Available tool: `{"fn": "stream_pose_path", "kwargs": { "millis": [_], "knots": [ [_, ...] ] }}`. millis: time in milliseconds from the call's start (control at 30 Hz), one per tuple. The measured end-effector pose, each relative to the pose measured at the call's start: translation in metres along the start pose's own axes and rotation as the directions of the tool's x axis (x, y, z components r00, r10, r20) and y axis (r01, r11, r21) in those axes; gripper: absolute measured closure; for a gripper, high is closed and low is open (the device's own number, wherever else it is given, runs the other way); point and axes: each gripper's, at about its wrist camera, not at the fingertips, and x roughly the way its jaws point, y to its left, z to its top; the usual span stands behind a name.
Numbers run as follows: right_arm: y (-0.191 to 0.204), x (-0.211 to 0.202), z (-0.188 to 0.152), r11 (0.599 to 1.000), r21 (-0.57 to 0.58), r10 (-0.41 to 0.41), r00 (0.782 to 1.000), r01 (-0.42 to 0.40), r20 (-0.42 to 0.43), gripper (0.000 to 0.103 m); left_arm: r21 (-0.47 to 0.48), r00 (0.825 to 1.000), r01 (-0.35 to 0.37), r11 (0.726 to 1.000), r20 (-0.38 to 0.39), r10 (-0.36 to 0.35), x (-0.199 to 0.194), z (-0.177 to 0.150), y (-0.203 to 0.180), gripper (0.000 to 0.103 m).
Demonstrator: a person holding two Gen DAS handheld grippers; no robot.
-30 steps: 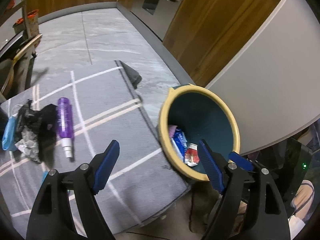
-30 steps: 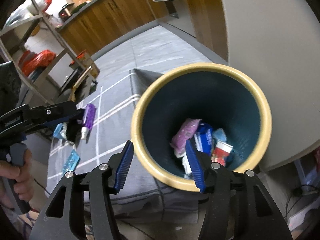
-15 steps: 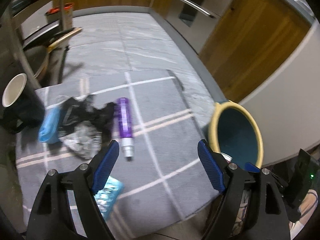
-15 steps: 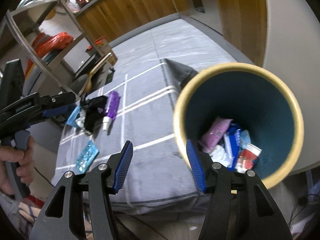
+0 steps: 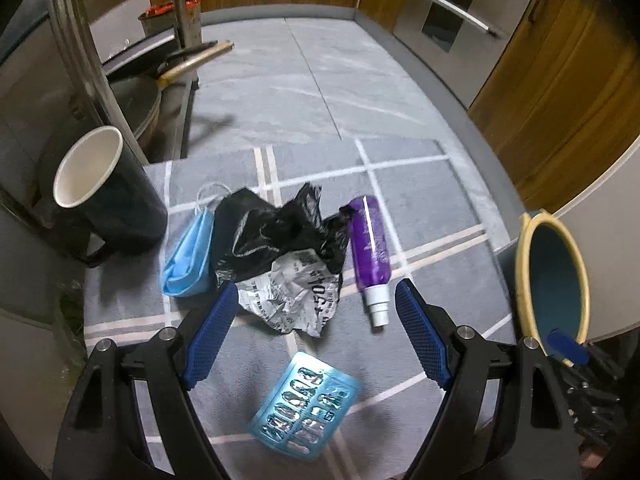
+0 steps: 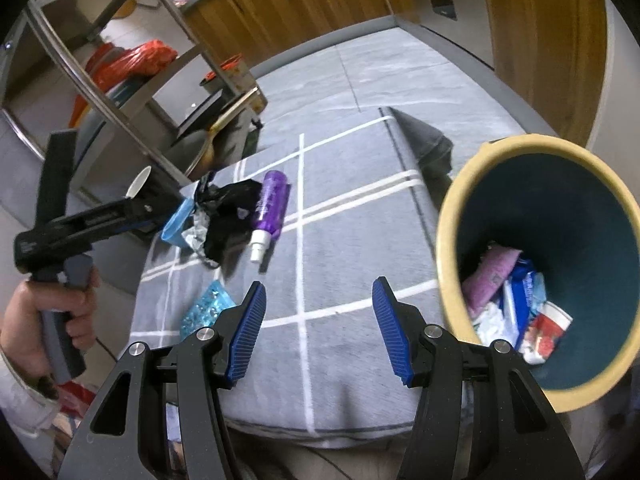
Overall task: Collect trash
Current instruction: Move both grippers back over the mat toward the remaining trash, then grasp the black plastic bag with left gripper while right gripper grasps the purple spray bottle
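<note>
Trash lies on a grey cloth-covered table (image 5: 420,184): a crumpled silver wrapper (image 5: 296,296), a black plastic bag (image 5: 272,228), a blue face mask (image 5: 188,252), a purple spray bottle (image 5: 368,244) and a blue blister pack (image 5: 304,408). A yellow-rimmed teal bin (image 6: 560,264) stands at the table's right edge, holding wrappers. My left gripper (image 5: 316,328) is open and empty, hovering just above the wrapper. My right gripper (image 6: 318,320) is open and empty over the table's front, left of the bin. The bottle (image 6: 270,204) and blister pack (image 6: 206,306) also show in the right wrist view.
A black mug (image 5: 104,196) with a white inside stands at the table's left edge beside the mask. A metal shelf rack (image 6: 120,60) with pans stands behind the table's left side. Wooden cabinets (image 5: 560,80) line the far wall.
My left gripper has swung left from the bin to the trash pile and come closer to it. My right gripper has moved left off the bin's mouth, over the cloth.
</note>
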Motion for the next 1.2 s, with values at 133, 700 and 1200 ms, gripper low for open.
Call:
{"fn": "stream_pose_path", "kwargs": {
  "millis": [133,700,1200],
  "knots": [
    [0.003,0.009,0.002,1.000,0.004,0.013,1.000,-0.013,-0.012,0.046,0.016,1.000,0.006,1.000,0.000,-0.006,0.010,0.001,-0.002,0.025],
    [0.008,0.035,0.003,0.999,0.013,0.039,0.998,-0.038,-0.054,0.046,0.150,0.991,-0.113,0.982,-0.056,0.123,0.062,0.013,-0.015,0.062],
    [0.039,0.069,0.024,0.996,-0.065,0.048,0.994,-0.054,-0.094,0.046,-0.046,0.997,0.029,0.999,0.074,-0.026,-0.032,0.033,0.007,0.089]
  ]
}}
